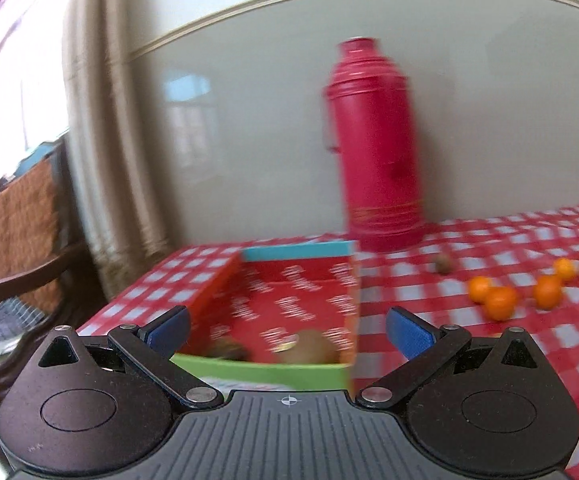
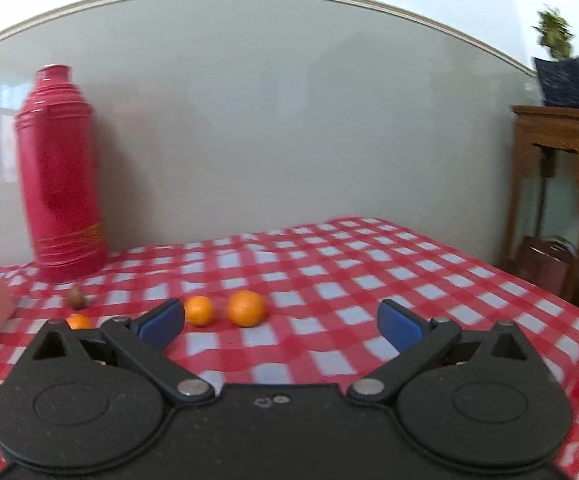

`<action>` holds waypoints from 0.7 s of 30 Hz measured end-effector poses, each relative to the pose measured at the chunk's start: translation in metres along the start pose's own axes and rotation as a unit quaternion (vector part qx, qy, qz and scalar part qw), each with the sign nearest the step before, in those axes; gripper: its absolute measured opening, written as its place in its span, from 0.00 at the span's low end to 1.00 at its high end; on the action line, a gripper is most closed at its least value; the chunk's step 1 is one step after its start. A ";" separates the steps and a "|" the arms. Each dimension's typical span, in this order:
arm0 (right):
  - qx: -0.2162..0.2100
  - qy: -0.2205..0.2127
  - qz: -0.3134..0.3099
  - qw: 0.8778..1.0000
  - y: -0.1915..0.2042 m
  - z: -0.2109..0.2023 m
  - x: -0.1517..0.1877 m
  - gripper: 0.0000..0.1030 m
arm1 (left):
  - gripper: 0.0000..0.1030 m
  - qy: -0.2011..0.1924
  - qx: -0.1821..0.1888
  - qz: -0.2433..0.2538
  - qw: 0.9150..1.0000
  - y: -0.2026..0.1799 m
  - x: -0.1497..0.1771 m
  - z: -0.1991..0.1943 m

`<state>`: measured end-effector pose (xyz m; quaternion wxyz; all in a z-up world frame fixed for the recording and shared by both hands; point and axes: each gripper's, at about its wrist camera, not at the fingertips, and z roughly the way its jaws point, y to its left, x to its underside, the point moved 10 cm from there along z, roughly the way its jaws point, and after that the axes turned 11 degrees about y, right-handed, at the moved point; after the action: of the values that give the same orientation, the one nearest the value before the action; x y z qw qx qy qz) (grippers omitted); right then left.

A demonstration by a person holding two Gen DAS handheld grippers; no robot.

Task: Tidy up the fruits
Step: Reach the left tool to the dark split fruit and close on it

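Both grippers, left (image 1: pixel 287 330) and right (image 2: pixel 279 324), gape empty; kiwis (image 1: pixel 309 346) are boxed (image 1: pixel 217 284), so next grab an orange (image 2: pixel 245 308).

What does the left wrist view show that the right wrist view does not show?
Only the left wrist view: the inside of the box, with kiwis, a chair and a curtain.
Only the right wrist view: a wooden stand with a potted plant.
Both: the red thermos, a loose kiwi, oranges and the checked cloth.
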<state>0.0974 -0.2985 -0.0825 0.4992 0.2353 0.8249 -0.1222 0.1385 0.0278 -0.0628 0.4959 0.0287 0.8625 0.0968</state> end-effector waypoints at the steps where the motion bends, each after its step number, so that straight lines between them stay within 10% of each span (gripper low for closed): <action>1: 0.003 0.002 0.004 1.000 -0.005 0.000 0.001 0.95 | 1.00 -0.001 0.011 0.008 1.000 -0.010 -0.002 -0.001; 9: 0.008 -0.001 0.020 1.000 -0.028 -0.006 0.002 0.95 | 0.99 0.006 0.063 0.088 0.994 -0.087 0.003 0.000; 13: 0.017 -0.005 0.028 0.999 -0.040 -0.008 0.002 0.95 | 0.73 0.035 0.081 0.118 0.989 -0.110 0.010 0.014; 21: 0.029 -0.005 0.044 0.999 -0.061 -0.011 0.003 0.95 | 0.57 0.088 0.091 0.109 0.986 -0.122 0.025 0.047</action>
<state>0.0562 -0.3457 -0.0819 0.5014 0.2855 0.8071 -0.1250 0.1723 -0.0813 -0.1312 0.3999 0.1590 0.8997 0.0736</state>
